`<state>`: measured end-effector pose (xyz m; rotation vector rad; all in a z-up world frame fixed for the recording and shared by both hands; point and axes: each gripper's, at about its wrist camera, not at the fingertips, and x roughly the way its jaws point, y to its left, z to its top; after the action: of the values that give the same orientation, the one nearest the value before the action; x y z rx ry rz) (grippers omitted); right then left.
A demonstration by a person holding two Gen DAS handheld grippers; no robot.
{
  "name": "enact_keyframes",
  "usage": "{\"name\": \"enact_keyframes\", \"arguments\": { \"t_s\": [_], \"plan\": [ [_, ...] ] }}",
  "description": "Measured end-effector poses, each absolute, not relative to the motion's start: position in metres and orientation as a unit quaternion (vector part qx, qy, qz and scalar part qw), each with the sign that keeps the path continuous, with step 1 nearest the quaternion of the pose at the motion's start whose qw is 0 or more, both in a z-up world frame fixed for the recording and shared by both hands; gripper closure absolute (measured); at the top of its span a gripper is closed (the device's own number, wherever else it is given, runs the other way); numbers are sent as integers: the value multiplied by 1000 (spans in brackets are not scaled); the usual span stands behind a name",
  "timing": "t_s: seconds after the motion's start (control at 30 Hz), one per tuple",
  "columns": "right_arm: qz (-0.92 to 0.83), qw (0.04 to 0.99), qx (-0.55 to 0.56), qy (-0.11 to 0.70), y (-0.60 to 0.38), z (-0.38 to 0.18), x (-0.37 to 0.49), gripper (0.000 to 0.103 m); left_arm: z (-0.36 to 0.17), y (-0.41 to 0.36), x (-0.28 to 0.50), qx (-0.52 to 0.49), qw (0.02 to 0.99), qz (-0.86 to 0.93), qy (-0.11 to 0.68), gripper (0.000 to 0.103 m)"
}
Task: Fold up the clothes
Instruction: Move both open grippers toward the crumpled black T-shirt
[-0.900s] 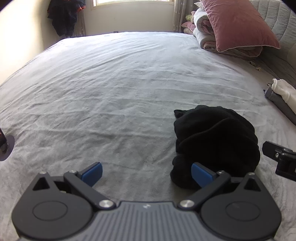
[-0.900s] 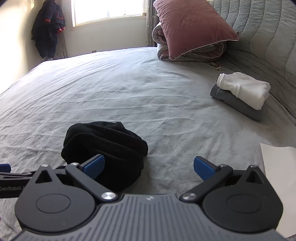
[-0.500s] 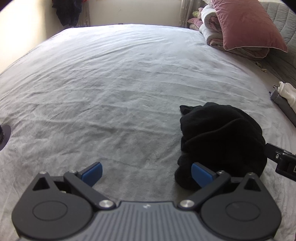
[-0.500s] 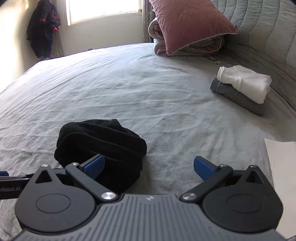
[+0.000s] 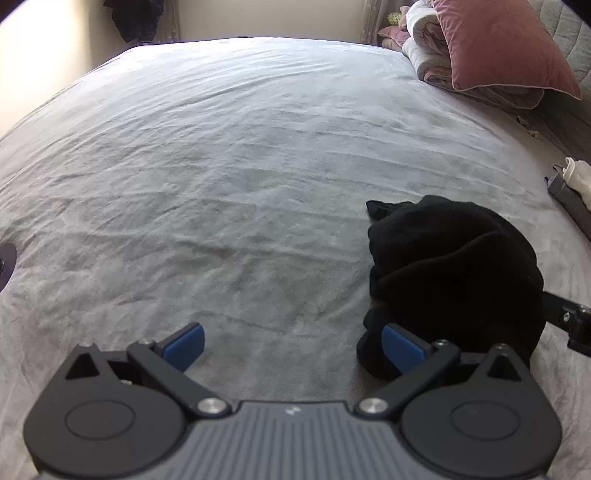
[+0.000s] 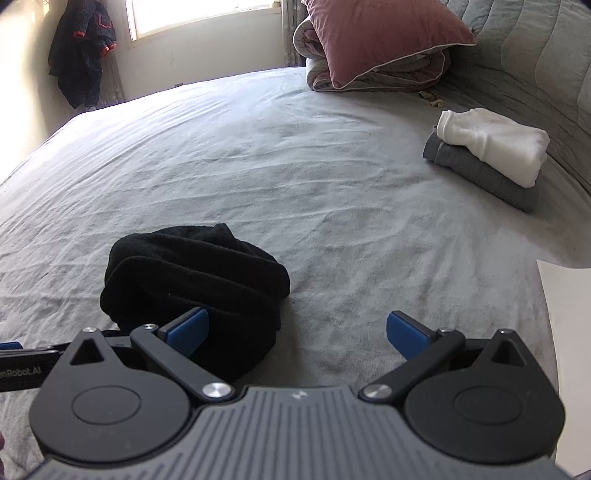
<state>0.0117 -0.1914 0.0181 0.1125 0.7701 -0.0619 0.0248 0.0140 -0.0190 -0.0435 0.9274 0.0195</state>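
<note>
A crumpled black garment (image 5: 454,273) lies on a grey bed (image 5: 240,166). Left gripper (image 5: 291,343) and right gripper (image 6: 297,332), both spread wide and empty, flank it, likely to pick it up.

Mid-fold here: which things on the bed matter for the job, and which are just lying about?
For the job:
black garment, bunched up
folded white and grey stack
left gripper and right gripper, both open

Lying about:
pink pillow on rolled duvet
dark jacket hanging by the window
white sheet at right edge
</note>
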Motion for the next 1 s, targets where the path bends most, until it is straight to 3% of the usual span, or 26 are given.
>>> {"name": "enact_keyframes", "arguments": {
  "t_s": [1.0],
  "plan": [
    [-5, 912, 37, 409, -183, 11, 13, 0, -30, 15, 32, -6, 886, 14, 463, 0]
  ]
}}
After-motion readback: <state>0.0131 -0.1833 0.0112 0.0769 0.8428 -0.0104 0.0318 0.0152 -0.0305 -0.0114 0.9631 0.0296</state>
